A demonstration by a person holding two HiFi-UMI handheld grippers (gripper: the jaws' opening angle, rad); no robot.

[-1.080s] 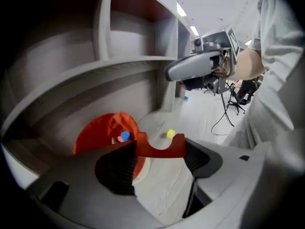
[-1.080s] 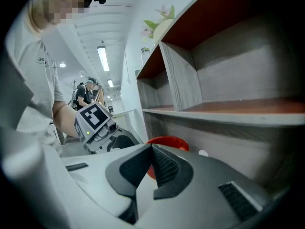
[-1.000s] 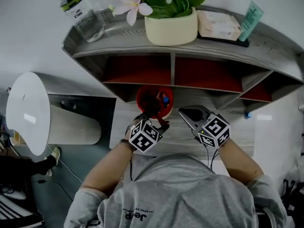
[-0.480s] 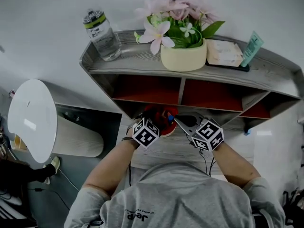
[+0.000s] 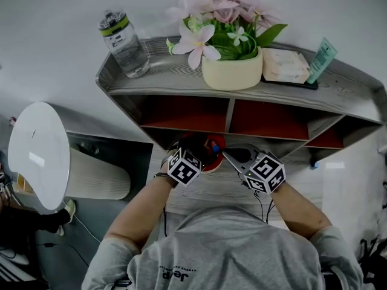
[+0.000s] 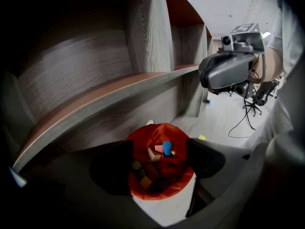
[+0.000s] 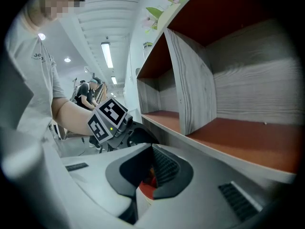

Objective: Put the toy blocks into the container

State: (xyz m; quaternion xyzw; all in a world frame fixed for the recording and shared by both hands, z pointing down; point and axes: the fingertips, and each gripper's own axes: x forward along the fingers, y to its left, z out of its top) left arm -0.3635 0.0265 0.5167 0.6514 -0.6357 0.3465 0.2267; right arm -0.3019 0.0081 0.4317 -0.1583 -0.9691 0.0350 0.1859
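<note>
A red container (image 6: 162, 187) stands on the grey desk (image 5: 211, 189) under the shelf and holds several toy blocks, among them a blue block (image 6: 167, 148) and an orange block (image 6: 146, 182). My left gripper (image 6: 159, 160) hangs just above it. Its jaws are opening, spread to either side of the rim, and nothing is pressed between them. In the head view the left gripper (image 5: 195, 148) covers part of the container (image 5: 213, 162). Just right of the container, my right gripper (image 5: 231, 156) has its jaws together and empty. The right gripper view shows that gripper (image 7: 151, 168) aimed at the left gripper.
The shelf unit's (image 5: 230, 95) lower board overhangs the container closely. A water bottle (image 5: 124, 38), a flower pot (image 5: 233, 71), a tissue pack (image 5: 284, 65) and a green tube (image 5: 319, 53) stand on top of it. A white round lid (image 5: 36, 153) sits to the left.
Both grippers have moved forward, closer under the shelf's edge. The left gripper now hides more of the red container, and the head view has tilted up a little.
</note>
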